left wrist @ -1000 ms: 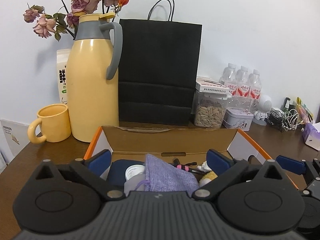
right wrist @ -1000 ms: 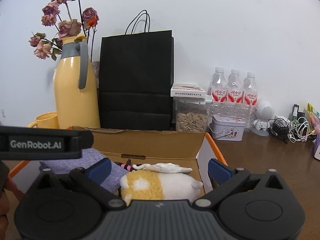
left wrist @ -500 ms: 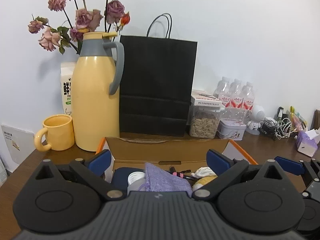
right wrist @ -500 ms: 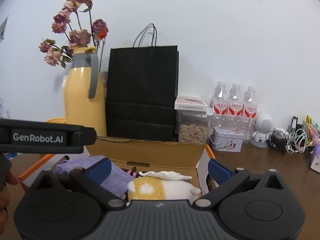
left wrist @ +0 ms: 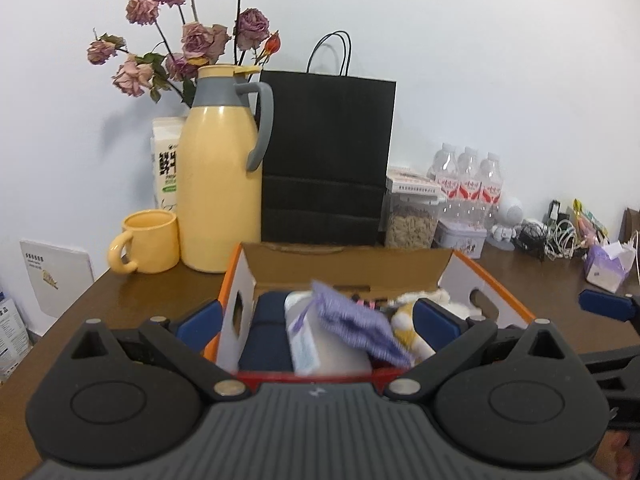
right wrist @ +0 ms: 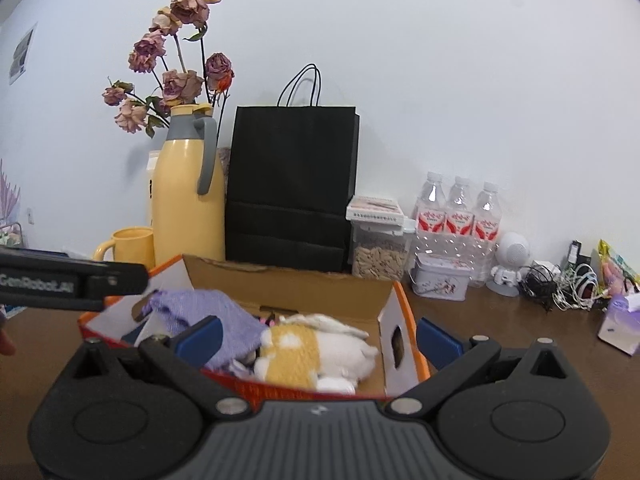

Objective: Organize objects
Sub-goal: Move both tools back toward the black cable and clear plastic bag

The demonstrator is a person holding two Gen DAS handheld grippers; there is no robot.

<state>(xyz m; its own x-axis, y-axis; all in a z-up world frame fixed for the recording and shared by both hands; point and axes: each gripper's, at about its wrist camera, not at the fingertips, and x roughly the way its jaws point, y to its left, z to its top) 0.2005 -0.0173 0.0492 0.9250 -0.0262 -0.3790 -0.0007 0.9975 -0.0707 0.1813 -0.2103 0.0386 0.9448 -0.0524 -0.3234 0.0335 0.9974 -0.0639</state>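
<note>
An open cardboard box (left wrist: 348, 266) with orange edges sits on the brown table. It holds a navy item (left wrist: 266, 332), a white container (left wrist: 316, 348), a purple knit pouch (left wrist: 356, 328) and a yellow-and-white plush toy (right wrist: 312, 350). My left gripper (left wrist: 316, 322) is open, just short of the box's near edge, its left finger outside the left wall. My right gripper (right wrist: 318, 338) is open too, near the box's front right part, its right finger beyond the right wall. Neither holds anything. The left gripper's body (right wrist: 72, 282) shows at the left of the right wrist view.
Behind the box stand a yellow thermos jug (left wrist: 220, 196), a yellow mug (left wrist: 148, 242), a black paper bag (left wrist: 326, 160), a seed jar (left wrist: 412, 224), a tin (left wrist: 460, 238) and water bottles (left wrist: 468, 188). Cables (right wrist: 560, 284) and a tissue pack (right wrist: 618, 320) lie at the right.
Both grippers have drawn back and risen away from the box, so its near edge and side walls now show. The purple pouch looks blurred in the left view.
</note>
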